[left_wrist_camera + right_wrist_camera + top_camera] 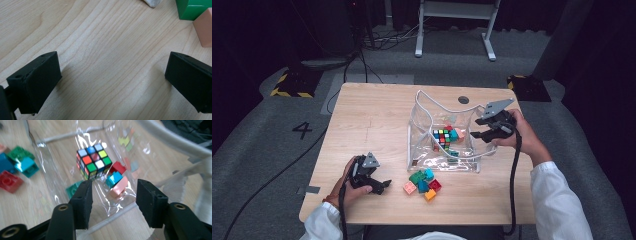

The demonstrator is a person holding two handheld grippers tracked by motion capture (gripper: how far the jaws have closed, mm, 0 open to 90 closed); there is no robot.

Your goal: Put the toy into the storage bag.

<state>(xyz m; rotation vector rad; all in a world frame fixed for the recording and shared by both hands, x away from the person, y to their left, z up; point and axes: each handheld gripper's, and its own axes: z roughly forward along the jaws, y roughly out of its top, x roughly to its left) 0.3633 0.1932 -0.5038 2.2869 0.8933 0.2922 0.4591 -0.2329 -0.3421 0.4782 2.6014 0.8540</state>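
Beside bag (439,150), perhaps five bricks (423,181).

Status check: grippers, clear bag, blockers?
Left gripper open, empty, low over the table. Right gripper open at the clear bag rim, holding nothing. Cube and some blocks inside; loose blocks outside. No blockers seen.

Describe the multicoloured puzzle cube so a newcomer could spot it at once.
On the light wooden table stands a clear plastic bag with white edging. Inside it, among small plain bricks, lies the puzzle cube: black-framed, each face a grid of differently coloured squares.
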